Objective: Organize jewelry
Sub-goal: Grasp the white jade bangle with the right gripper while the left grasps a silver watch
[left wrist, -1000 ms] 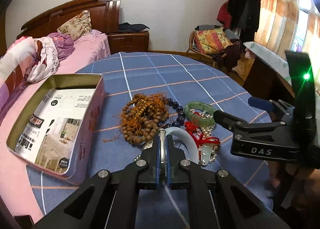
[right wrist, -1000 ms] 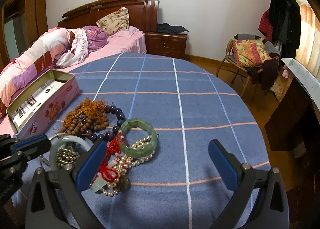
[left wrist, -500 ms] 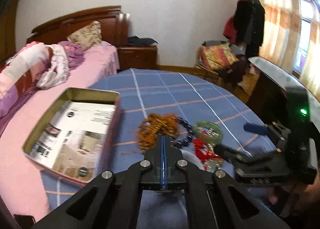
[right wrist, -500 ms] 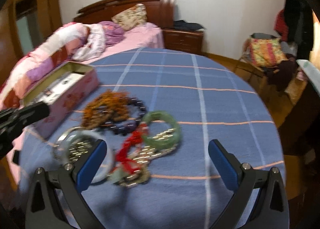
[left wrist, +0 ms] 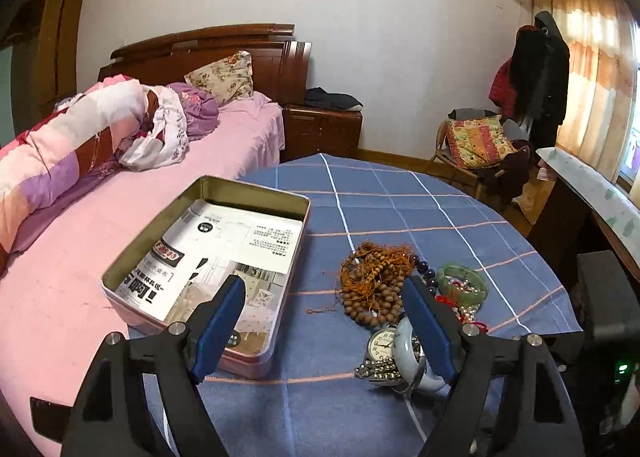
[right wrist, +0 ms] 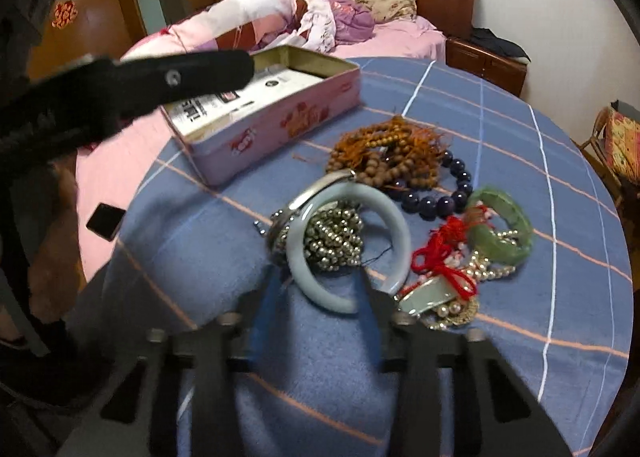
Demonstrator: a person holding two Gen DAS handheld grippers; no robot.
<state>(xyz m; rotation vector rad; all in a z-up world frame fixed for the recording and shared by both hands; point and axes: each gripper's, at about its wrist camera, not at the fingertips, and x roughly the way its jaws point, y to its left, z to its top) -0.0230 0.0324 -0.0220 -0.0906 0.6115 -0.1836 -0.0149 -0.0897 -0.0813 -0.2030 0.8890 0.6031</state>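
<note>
A jewelry pile lies on the blue checked tablecloth [left wrist: 400,209]: brown wooden beads [left wrist: 372,281] [right wrist: 388,153], dark purple beads [right wrist: 444,197], a green jade bangle [left wrist: 464,281] [right wrist: 504,229], a red cord with pearls [right wrist: 440,261], a silver watch [left wrist: 380,345] and a pale bangle [right wrist: 348,245]. An open pink tin [left wrist: 208,269] [right wrist: 276,105] stands left of the pile. My left gripper [left wrist: 324,333] is open and empty above the tin's near corner. My right gripper [right wrist: 316,297] is partly open, its fingers either side of the pale bangle's near rim.
A bed with pink sheets [left wrist: 80,217] lies close to the left of the table. A dark phone [right wrist: 106,221] lies on the bed by the table edge. A chair with a patterned cushion [left wrist: 476,145] stands beyond the table.
My left gripper has opened, letting go of the pale bangle, and pulled back toward the tin. My right gripper has swung left, dropped to the pale bangle and narrowed around it.
</note>
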